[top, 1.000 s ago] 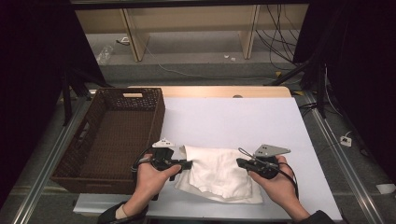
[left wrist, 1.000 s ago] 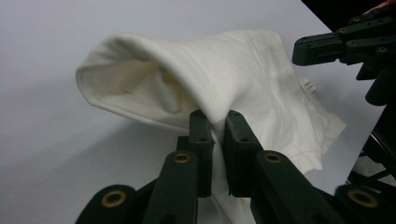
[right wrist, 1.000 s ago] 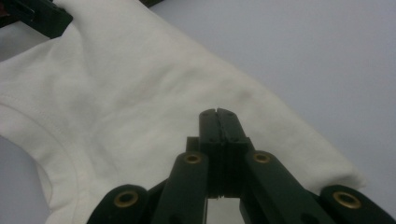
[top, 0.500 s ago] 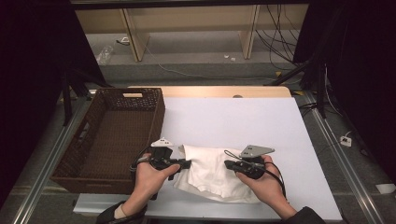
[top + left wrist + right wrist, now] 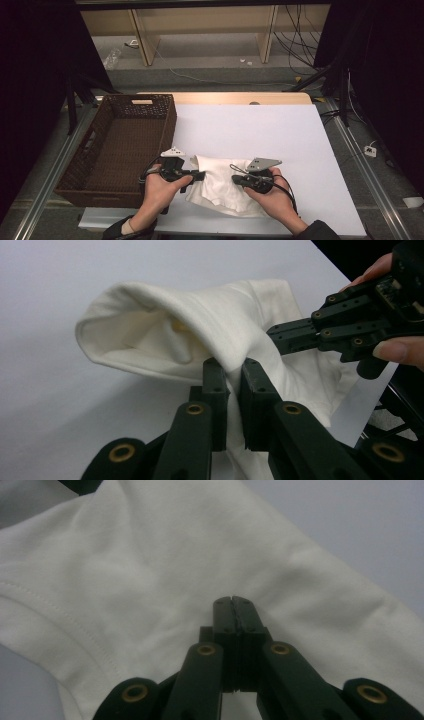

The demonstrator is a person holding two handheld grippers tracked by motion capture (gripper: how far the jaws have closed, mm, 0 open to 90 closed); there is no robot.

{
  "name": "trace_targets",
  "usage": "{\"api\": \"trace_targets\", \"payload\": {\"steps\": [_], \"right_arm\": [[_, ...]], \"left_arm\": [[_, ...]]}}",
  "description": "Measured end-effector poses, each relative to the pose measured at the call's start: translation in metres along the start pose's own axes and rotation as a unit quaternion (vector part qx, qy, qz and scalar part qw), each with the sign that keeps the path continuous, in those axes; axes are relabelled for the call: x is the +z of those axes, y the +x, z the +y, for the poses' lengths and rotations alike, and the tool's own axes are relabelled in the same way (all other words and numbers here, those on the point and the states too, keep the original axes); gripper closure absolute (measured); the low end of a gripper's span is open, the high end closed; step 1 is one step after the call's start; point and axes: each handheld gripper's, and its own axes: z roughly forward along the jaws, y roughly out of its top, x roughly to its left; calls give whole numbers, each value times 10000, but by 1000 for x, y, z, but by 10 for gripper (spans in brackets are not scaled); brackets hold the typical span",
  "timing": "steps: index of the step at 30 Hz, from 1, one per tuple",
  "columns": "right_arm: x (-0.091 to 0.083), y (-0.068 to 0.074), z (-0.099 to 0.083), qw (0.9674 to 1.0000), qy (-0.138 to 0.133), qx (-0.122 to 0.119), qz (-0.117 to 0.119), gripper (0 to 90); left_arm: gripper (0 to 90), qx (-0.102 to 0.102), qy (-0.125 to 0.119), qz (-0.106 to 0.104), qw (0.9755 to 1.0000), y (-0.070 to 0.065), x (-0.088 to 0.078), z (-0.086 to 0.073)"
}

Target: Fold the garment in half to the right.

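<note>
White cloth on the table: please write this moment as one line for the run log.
white cloth: on table, bunched | left hand-held gripper: shut on cloth fold | right hand-held gripper: shut, over cloth | basket: left

Bright tabletop, dark surroundings; the right gripper view is softly blurred.

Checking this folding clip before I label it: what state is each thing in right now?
white garment: crumpled on the table, one edge lifted.
left gripper: shut on the white garment.
right gripper: shut, tips against the cloth, nothing visibly pinched.
wicker basket: upright, empty.
</note>
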Motion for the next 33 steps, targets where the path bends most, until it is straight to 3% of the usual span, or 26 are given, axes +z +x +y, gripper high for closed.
{"api": "trace_targets", "payload": {"steps": [33], "right_arm": [[23, 14, 2, 9998, 103, 95, 135, 900]], "left_arm": [[824, -29, -125, 5, 9999, 1, -6, 4]]}}
